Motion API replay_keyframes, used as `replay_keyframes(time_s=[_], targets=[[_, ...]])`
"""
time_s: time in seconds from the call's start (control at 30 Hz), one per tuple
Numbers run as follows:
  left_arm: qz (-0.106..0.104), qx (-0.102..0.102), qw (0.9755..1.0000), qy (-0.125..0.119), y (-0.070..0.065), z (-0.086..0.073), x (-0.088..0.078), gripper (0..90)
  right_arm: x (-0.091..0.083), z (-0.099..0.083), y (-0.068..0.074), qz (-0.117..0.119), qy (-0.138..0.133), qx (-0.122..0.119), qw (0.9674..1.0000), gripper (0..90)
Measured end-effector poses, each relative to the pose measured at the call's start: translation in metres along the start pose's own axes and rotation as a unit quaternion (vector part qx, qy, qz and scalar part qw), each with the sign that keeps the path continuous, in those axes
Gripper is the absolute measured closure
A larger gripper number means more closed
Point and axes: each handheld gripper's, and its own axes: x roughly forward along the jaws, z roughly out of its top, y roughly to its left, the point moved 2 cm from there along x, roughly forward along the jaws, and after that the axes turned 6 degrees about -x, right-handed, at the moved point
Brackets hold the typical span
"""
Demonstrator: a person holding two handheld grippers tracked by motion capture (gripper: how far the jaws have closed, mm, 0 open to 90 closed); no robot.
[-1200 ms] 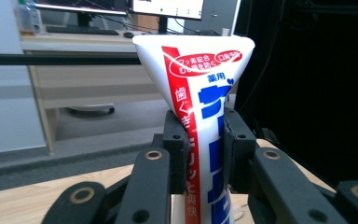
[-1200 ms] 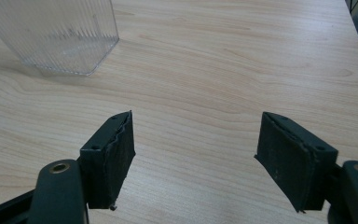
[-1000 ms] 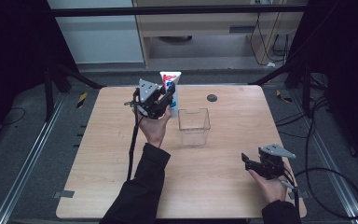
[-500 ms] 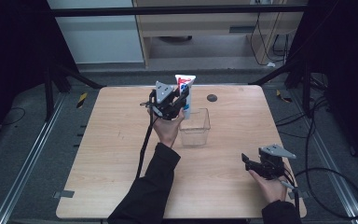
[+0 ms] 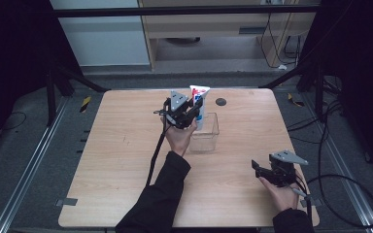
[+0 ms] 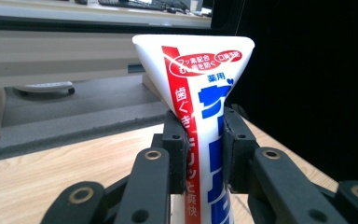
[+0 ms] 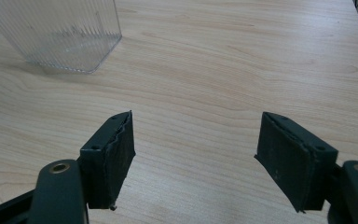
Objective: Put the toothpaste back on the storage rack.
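Toothpaste tube (image 6: 204,116), one, clamped by left gripper (image 5: 190,112); one clear container (image 5: 205,132); right gripper (image 7: 196,158) wide, empty.

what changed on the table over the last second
The left gripper, shut on the toothpaste tube, carried it to the right in the high view, from beside the clear container to over its back edge. It kept its hold on the tube throughout. The container, the right gripper with its open jaws, and the small dark disc stayed put.

a small dark round disc (image 5: 220,102) lies on the wooden table (image 5: 116,160).
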Motion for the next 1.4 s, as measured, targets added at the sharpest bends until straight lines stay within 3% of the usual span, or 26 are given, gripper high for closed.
replay_keyframes(time_s=[0.57, 1.4], targets=[[0.0, -0.006, 0.9998, 0.021, 0.008, -0.029, 0.002, 73.8, 0.001, 0.0, 0.0, 0.0, 0.003, -0.002, 1.0, 27.4], [0.027, 0.016, 0.9975, 0.063, 0.015, -0.06, 0.014, 72.8, 0.002, 0.0, 0.0, 0.0, 0.004, -0.003, 1.0, 27.4]])
